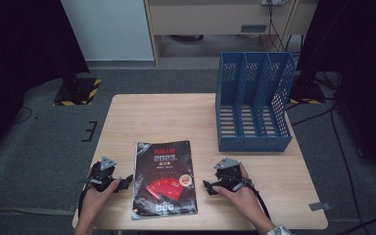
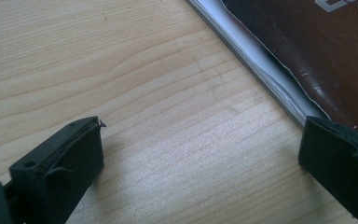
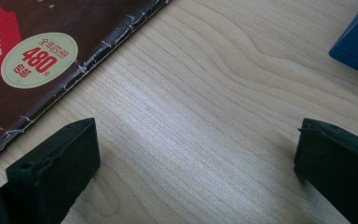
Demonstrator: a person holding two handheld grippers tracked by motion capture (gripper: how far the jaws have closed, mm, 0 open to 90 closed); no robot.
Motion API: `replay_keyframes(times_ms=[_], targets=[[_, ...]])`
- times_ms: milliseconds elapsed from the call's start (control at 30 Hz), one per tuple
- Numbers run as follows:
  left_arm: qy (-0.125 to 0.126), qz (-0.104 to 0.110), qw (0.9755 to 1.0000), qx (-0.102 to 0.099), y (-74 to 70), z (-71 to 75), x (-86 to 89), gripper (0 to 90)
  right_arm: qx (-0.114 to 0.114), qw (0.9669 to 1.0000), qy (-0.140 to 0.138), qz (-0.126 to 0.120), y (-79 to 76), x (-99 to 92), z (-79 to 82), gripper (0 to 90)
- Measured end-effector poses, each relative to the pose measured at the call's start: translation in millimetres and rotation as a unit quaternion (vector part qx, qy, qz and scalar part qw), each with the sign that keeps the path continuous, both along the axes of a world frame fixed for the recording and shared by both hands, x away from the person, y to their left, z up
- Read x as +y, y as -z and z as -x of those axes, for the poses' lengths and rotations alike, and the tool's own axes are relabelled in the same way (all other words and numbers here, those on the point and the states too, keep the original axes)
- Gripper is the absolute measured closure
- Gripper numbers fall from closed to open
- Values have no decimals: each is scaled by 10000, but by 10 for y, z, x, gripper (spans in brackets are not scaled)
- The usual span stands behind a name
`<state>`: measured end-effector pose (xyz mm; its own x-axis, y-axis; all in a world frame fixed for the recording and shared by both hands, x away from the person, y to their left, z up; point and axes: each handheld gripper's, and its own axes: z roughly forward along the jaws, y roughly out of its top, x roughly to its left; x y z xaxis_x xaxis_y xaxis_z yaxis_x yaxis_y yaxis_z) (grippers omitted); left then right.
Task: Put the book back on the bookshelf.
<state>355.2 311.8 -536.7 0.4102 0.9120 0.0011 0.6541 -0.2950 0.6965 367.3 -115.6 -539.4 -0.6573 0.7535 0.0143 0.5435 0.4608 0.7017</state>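
Left gripper (image 1: 126,183) sits low on the table (image 1: 176,112), jaws spread wide with nothing between them, just beside the book's (image 1: 164,178) page edge; in the left gripper view one jaw is right at that edge (image 2: 279,88). The book lies flat near the front of the table, between both hands, cover up. Right gripper (image 1: 207,188) rests on the other side, jaws just as wide and bare, close to the spine (image 3: 107,46). Further right and back stands the blue file rack (image 1: 254,103), slots free. Looks like the opening approach: nothing gripped yet. My guess is the next move calls for one jaw slipping under an edge to lift it and then tip it upright toward the rack.
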Motion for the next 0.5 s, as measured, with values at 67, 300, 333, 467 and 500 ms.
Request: replay_keyframes(times_ms=[67, 300, 333, 467, 500], targets=[[-2, 10, 10000, -2, 0, 4, -9, 0, 0, 10000, 8, -9, 0, 1, 0, 6], [10, 40, 10000, 32, -28, 6, -38, 51, -71, 9999, -89, -3, -15, -1, -6, 90], [21, 26, 10000, 20, -38, 20, -45, 53, -80, 9999, -114, -18, -41, 6, 0, 170], [-83, 187, 9998, -34, -90, 75, -37, 87, -191, 9994, -284, 60, -74, 57, 27, 265], [-142, 255, 9995, -69, -110, 90, -31, 98, -217, 9991, -357, 50, -85, 73, 35, 294]])
